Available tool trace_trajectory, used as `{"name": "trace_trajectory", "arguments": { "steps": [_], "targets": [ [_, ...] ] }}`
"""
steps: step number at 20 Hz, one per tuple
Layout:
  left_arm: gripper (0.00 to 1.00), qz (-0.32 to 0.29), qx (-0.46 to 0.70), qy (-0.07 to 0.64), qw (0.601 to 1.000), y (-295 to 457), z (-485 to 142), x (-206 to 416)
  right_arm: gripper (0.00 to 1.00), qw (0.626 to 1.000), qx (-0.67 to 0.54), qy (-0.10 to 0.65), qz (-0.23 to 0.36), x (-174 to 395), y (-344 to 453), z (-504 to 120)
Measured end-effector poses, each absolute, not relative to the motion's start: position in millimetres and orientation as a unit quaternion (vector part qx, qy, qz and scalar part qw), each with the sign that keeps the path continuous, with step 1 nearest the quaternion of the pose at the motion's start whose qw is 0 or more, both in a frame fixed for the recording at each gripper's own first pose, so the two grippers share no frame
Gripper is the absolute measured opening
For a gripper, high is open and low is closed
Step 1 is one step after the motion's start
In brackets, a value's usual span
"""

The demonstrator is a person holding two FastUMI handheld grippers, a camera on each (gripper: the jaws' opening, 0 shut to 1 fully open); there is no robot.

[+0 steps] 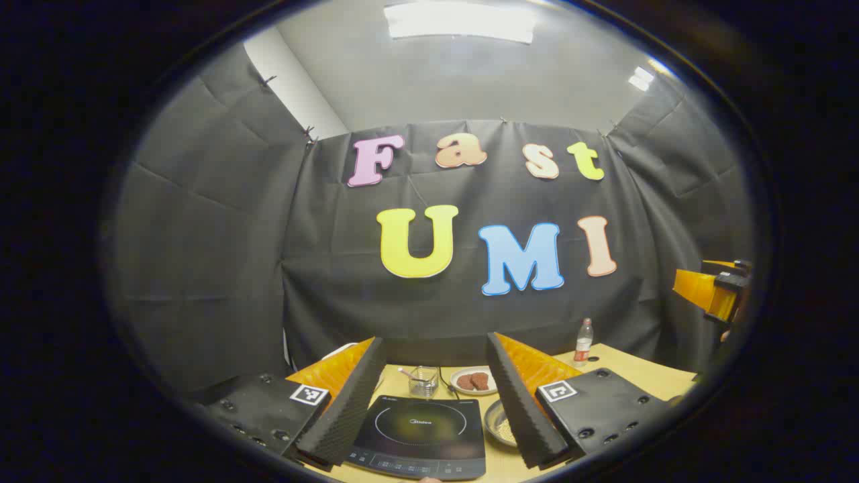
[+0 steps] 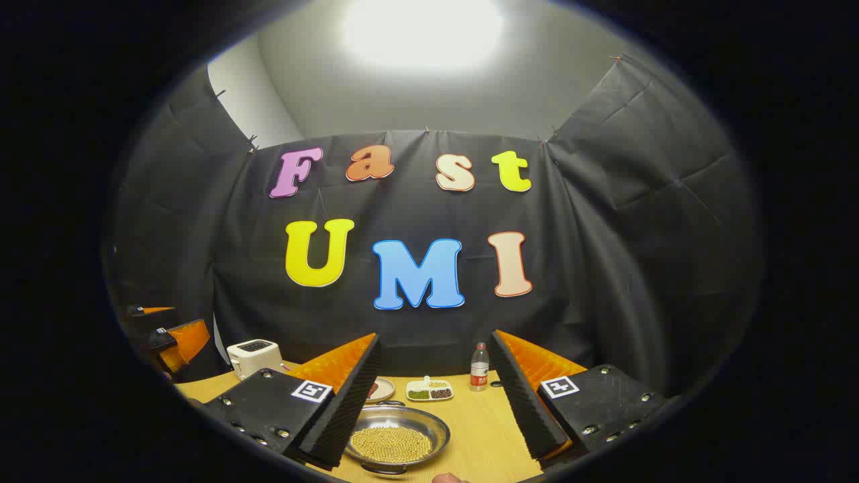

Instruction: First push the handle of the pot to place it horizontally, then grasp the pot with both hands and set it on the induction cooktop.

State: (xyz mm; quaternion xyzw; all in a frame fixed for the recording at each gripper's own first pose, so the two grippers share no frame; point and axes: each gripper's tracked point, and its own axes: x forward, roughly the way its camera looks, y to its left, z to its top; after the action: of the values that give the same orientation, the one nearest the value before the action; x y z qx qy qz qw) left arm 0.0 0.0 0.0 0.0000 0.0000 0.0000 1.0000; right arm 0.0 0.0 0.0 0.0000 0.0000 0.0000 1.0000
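Pot [image 2: 396,439] sits upright on the table [image 2: 483,429], handle direction unclear.

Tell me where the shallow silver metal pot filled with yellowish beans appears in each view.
Left gripper view: the pot peeks out low, right of centre, just right of the black induction cooktop.
Right gripper view: the pot lies at bottom centre, slightly left.
Shared landmark: the clear plastic bottle standing near the table's far edge.

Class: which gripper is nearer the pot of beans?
Right. The right gripper hangs open directly over the pot; the left gripper is over the induction cooktop, pot beside it.
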Motion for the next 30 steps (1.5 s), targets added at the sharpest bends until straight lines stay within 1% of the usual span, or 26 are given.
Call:
{"name": "trace_trajectory", "arguments": {
  "steps": [1,3,4,11,12,13,14,18,19,20,26,27,28,29,30],
  "targets": [
    [1.0,0.0,0.001,-0.001,1.0,-1,0,1,0.98,1.0,0.001,0.0,0.0,-1,-2,0],
    [1.0,-0.001,0.003,-0.003,1.0,-2,3,0,0.98,1.0,0.002,-0.001,-0.001,1,-4,1],
    [0.98,0.0,0.004,-0.004,1.0,-4,4,1,0.98,1.0,0.002,-0.001,-0.001,2,-5,2],
    [0.98,0.0,0.006,-0.01,1.0,-10,7,0,0.98,1.0,0.001,0.007,0.0,5,-10,-1],
    [1.0,0.0,0.007,-0.011,1.0,-10,9,0,0.98,1.0,0.001,0.008,0.0,6,-10,-1],
    [1.0,0.001,0.007,-0.011,1.0,-10,9,0,0.98,1.0,0.001,0.009,0.0,6,-11,-2],
    [0.98,0.001,0.007,-0.012,1.0,-11,9,1,0.98,1.0,0.001,0.01,0.0,5,-11,-2],
    [0.98,0.0,0.008,-0.017,1.0,-15,13,-1,0.98,1.0,0.0,0.01,0.0,5,-14,-2],
    [1.0,0.0,0.008,-0.018,1.0,-17,13,-2,0.98,1.0,0.0,0.01,0.0,5,-14,-1],
    [0.98,0.0,0.008,-0.018,1.0,-18,13,-1,0.98,1.0,0.0,0.009,0.001,5,-14,-1],
    [0.98,0.001,0.007,-0.018,1.0,-20,13,-4,0.98,1.0,-0.002,0.015,0.003,4,-17,-3],
    [1.0,0.001,0.007,-0.018,1.0,-20,14,-3,0.98,1.0,-0.002,0.016,0.003,4,-19,-3],
    [0.98,0.001,0.007,-0.018,1.0,-20,13,-4,0.98,1.0,-0.003,0.018,0.004,5,-19,-4],
    [1.0,0.001,0.007,-0.017,1.0,-21,11,-5,0.96,1.0,-0.004,0.023,0.005,5,-18,-7],
    [0.94,0.002,0.007,-0.017,1.0,-21,11,-5,0.95,1.0,-0.004,0.028,0.008,5,-18,-10]
  ]
}}
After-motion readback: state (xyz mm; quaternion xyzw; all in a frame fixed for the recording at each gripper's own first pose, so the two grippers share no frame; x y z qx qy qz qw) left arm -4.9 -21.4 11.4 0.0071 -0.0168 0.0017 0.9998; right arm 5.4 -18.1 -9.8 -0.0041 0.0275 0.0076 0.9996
